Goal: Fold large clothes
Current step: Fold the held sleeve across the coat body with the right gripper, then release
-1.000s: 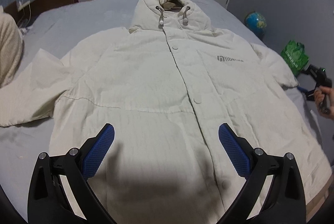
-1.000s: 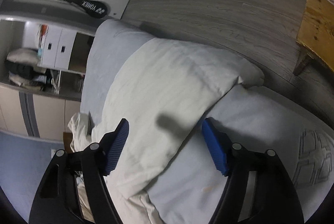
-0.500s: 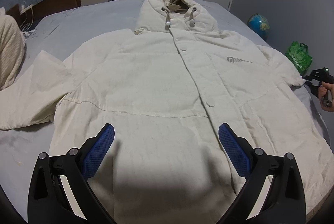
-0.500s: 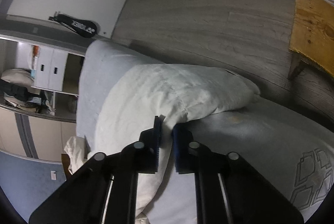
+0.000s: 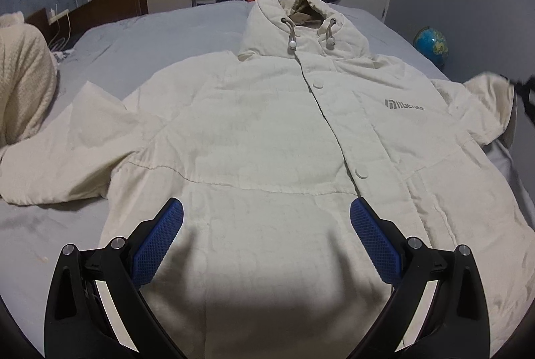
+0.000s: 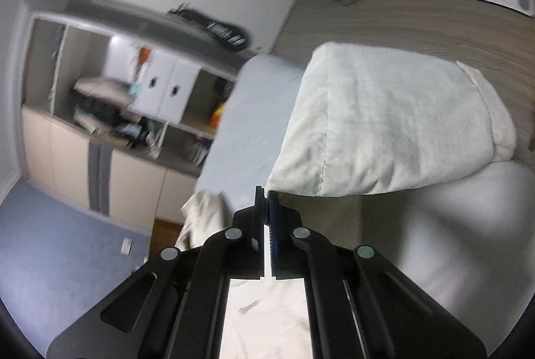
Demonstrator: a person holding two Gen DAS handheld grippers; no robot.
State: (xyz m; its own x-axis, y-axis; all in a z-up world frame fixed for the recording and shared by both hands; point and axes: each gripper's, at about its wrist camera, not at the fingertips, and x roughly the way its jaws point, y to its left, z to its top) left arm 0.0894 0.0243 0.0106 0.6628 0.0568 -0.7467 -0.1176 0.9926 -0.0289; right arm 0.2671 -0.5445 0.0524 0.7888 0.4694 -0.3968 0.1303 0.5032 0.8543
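Left wrist view: cream hooded jacket spread face-up on the grey bed, left gripper poised above its hem, fingers released and wide, nothing between. Right wrist view: right gripper fingers clenched on the jacket's sleeve, cuff lifted off the bed.

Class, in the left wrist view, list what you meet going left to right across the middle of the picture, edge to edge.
Knitted blanket → left sleeve → snap buttons → chest logo → right sleeve.
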